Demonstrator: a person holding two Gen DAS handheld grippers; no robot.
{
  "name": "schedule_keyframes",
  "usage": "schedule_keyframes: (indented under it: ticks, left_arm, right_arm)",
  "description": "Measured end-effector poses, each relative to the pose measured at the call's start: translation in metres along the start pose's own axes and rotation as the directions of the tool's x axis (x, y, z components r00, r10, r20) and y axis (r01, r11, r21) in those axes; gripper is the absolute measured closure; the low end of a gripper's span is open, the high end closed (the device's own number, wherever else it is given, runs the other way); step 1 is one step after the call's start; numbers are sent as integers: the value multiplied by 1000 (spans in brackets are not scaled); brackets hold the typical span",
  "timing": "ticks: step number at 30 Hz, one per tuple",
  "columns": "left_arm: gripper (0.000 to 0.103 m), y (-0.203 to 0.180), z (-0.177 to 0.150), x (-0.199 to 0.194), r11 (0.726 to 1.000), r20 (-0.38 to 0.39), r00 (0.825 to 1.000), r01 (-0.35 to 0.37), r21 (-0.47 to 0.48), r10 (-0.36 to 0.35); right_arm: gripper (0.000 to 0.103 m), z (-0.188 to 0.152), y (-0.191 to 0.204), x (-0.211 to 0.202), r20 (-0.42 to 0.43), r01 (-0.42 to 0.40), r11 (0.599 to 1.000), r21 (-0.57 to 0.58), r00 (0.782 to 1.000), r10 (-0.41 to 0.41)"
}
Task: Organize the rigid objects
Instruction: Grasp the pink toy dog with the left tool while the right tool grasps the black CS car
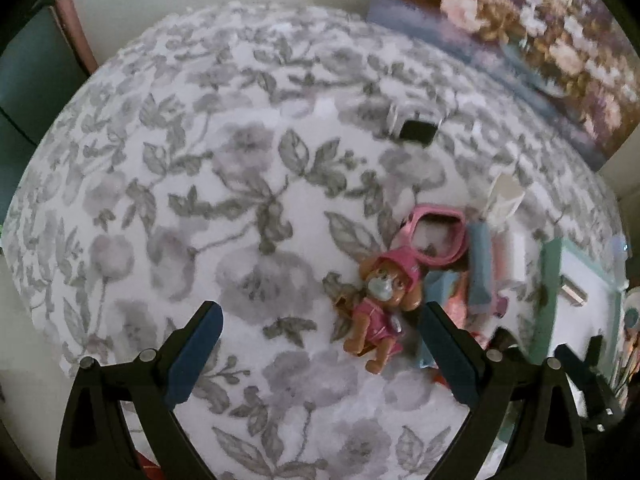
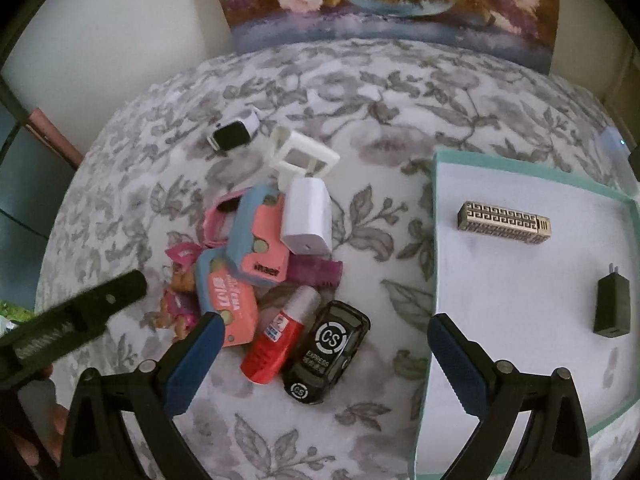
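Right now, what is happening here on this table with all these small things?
A person holds a gripper in each hand over a floral tablecloth. Both the left gripper and the right gripper are open and hold nothing. The left one hovers near a pink dog figure. Most items, such as the red bottle and the black car, lie in a pile. Only a patterned metal block and a black charger lie in the white tray.
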State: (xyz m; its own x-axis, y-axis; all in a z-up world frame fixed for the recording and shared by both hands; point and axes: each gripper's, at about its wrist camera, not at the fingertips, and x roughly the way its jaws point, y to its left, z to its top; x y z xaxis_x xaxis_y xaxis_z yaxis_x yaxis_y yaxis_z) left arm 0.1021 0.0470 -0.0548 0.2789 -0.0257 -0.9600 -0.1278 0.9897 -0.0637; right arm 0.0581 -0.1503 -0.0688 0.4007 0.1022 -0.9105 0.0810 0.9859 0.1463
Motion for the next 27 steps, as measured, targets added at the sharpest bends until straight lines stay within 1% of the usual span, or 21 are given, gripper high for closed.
schedule_keyframes:
  ticks: [5,10,13,16,18,20,22,24,27]
  left_arm:
    - [5,-7,1,19,1000,-27,1000,8,20,-8]
    - [5,-20,3,31,997,-30,1000,-4,73,6]
    - [5,-21,5,38,997,-33,999,-2,80,4]
    - [18,-22,5,43,997,-40,999,7,78,-4]
    - [31,-22,6,47,997,-43,999,14,73,-11]
    - [38,-23,5,51,997,-49,999,23,71,-20]
    - [42,-26,4,53,996,-38,999,13,86,-10]
    - [52,-28,4,51,995,-30,999,26,95,-23]
    - [52,-29,3,49,995,-35,999,44,84,-41]
  right_arm:
    - [1,1,-6,0,-2,18,1000,11,1000,-18]
    - [1,1,-10,2,-15,17,1000,20,1000,-17]
    - [1,2,-11,2,-16,16,1000,18,1000,-16]
    - [1,2,-13,3,-21,16,1000,20,1000,-15]
    - [1,1,-14,5,-30,13,1000,25,999,-12]
    - [2,1,-14,6,-36,10,1000,22,999,-9]
    - [5,0,-13,6,-38,7,1000,22,999,-6]
    - [6,0,-13,5,-43,2,1000,20,999,-1]
    - [12,-2,-11,4,-40,12,1000,10,999,-12]
